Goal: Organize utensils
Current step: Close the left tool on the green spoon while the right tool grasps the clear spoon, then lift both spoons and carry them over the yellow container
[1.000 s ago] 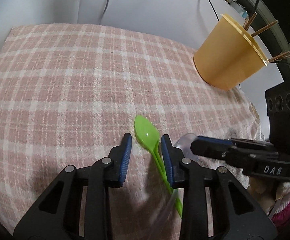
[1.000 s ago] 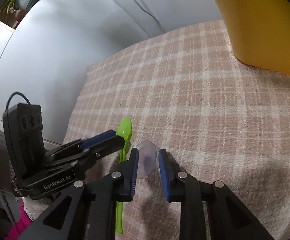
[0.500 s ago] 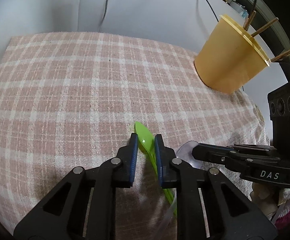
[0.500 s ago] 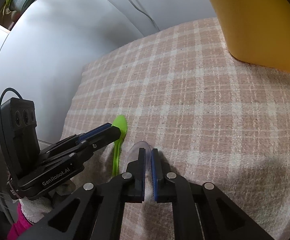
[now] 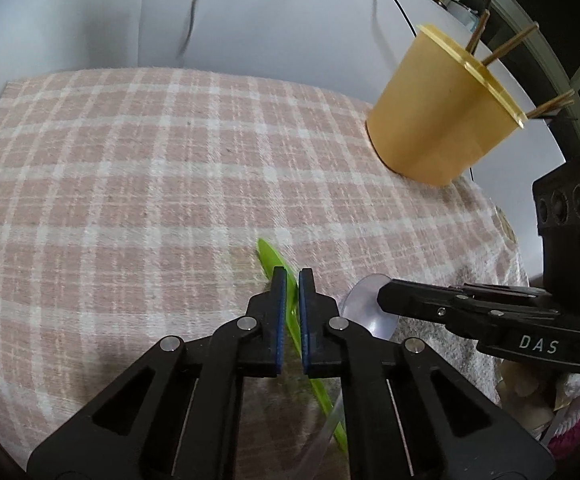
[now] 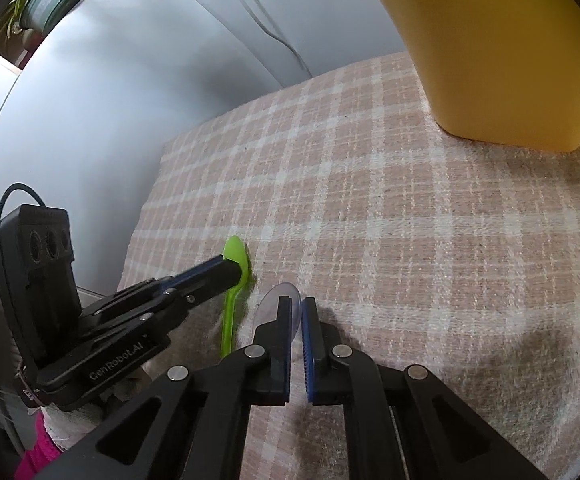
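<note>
A green plastic spoon (image 5: 267,258) is turned on edge between the pads of my left gripper (image 5: 292,276), which is shut on it just above the checked cloth; it also shows in the right wrist view (image 6: 234,256). A clear plastic spoon (image 6: 269,304) is held in my right gripper (image 6: 296,304), which is shut on its bowl; it also shows in the left wrist view (image 5: 366,312), beside the right gripper (image 5: 386,294). The two grippers are side by side, close together.
A yellow-orange cup (image 5: 438,116) with several wooden sticks stands at the far right of the pink checked cloth (image 5: 129,184); it looms close in the right wrist view (image 6: 498,48). A white wall with a cable runs behind. The cloth's right edge drops off near the right gripper.
Both grippers closed from open: the left onto the green spoon, the right onto the clear spoon. The green spoon has turned from flat onto its edge and both spoons look slightly raised.
</note>
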`<state>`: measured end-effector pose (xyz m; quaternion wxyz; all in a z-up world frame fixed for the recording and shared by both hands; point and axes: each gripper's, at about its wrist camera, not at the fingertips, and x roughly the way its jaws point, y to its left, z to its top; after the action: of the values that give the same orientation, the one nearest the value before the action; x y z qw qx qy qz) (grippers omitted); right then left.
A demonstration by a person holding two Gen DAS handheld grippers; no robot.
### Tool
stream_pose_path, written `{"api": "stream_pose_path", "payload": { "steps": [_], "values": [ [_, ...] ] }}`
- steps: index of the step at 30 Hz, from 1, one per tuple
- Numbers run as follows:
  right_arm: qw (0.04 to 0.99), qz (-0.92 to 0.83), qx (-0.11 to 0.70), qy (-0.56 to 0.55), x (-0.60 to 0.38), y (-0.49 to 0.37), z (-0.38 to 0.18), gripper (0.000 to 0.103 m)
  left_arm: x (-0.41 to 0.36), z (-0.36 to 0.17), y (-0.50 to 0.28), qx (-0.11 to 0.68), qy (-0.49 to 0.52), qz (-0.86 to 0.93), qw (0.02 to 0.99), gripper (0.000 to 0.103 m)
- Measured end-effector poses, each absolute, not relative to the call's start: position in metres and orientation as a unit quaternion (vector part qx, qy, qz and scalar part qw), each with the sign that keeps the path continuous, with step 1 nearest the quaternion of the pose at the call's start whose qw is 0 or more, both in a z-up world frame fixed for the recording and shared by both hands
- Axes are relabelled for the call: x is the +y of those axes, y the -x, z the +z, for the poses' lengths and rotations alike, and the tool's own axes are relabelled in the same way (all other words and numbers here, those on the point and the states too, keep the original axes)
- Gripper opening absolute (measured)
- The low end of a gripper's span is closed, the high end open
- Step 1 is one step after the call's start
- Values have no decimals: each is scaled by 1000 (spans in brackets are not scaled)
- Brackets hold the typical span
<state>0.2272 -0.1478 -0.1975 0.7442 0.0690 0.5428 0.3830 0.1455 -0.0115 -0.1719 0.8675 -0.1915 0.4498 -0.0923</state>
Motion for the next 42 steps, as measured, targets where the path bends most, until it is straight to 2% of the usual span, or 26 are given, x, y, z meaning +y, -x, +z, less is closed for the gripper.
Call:
{"api": "stream_pose_path", "payload": {
  "steps": [10, 20, 29, 42],
  "values": [
    [746, 384, 541, -55, -152, -217, -193, 2, -19, -173, -143, 448, 189, -79, 870, 1],
    [787, 381, 484, -22, -161, -200, -147, 1, -3, -159, -132, 423, 205, -58, 881, 1],
    [835, 363, 414, 12, -188, -185, -96, 0, 28, -110, -111, 371, 204, -72, 903, 0],
    [873, 348, 342, 10, -220, -167, -41, 0, 18, -45, -98, 299, 179, -93, 933, 1]
  ]
}}
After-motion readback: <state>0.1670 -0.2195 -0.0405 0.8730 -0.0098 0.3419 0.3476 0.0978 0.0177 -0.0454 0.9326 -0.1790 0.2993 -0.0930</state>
